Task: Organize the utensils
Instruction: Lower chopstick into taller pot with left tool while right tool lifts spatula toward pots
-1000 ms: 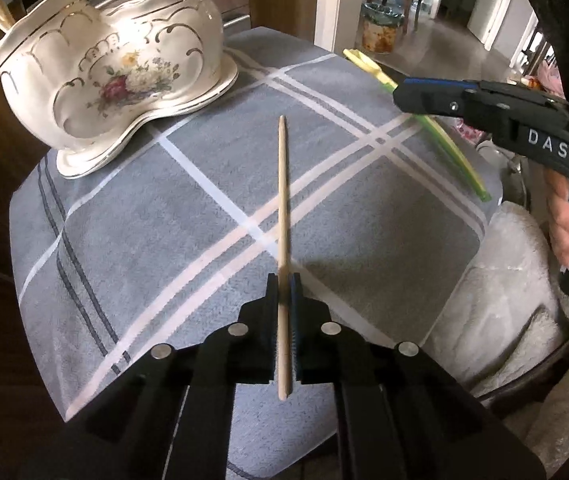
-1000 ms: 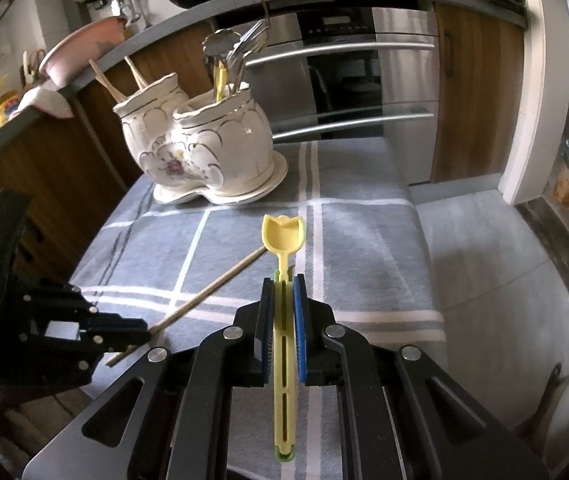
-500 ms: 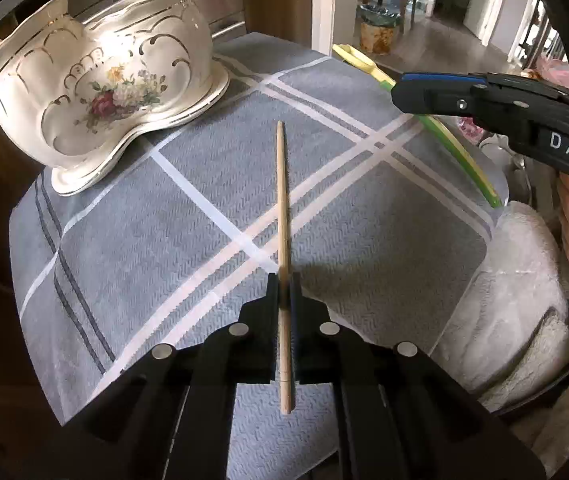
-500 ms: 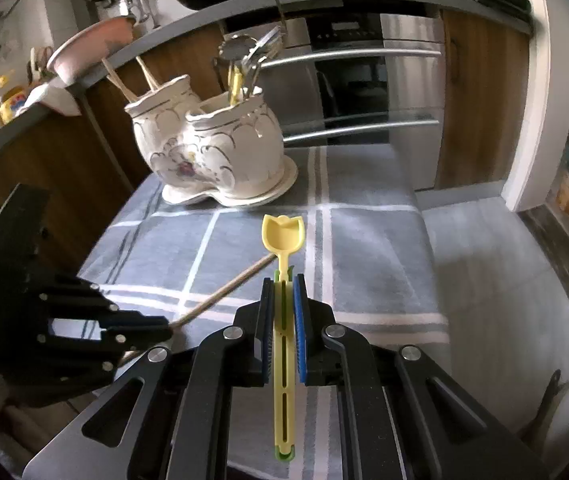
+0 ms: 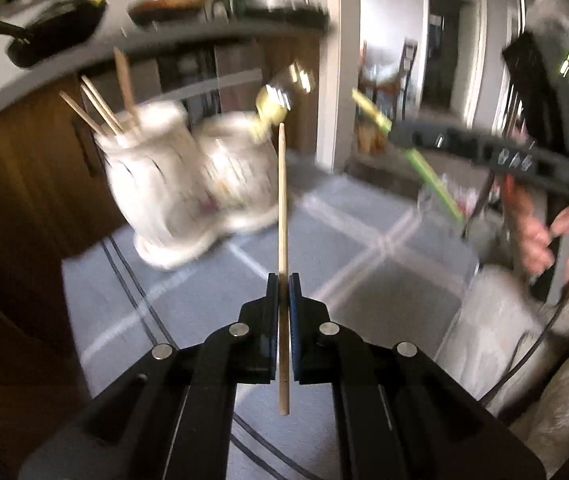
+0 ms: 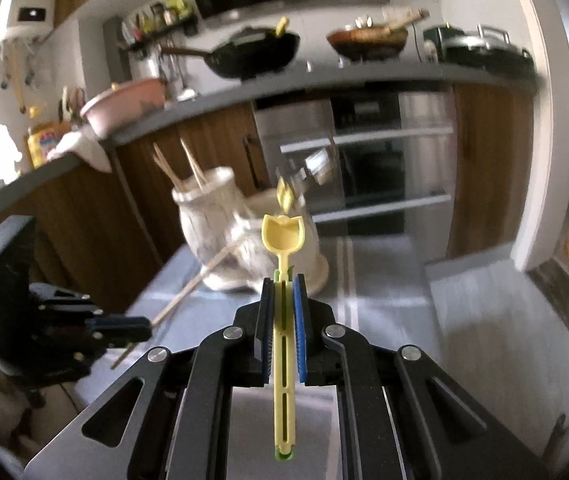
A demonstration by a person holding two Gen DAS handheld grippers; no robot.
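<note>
The left gripper (image 5: 283, 280) is clenching a wooden chopstick (image 5: 282, 216), tip pointing straight ahead toward the ceramic holder (image 5: 188, 184). The right gripper (image 6: 283, 280) is gripping a yellow spoon (image 6: 283, 240), bowl leading forward.

Black wok (image 6: 258, 54) and pink pot (image 6: 126, 104) on grey counter (image 6: 324, 86), steel oven (image 6: 368, 160) below

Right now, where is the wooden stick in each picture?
Left wrist view: the wooden stick runs up the middle, pinched between the left gripper's fingers.
Right wrist view: the same stick slants at lower left, poking out of the left gripper.
Shared landmark: the white holder, upper left of the stick in the left view, behind it at centre in the right view.
</note>
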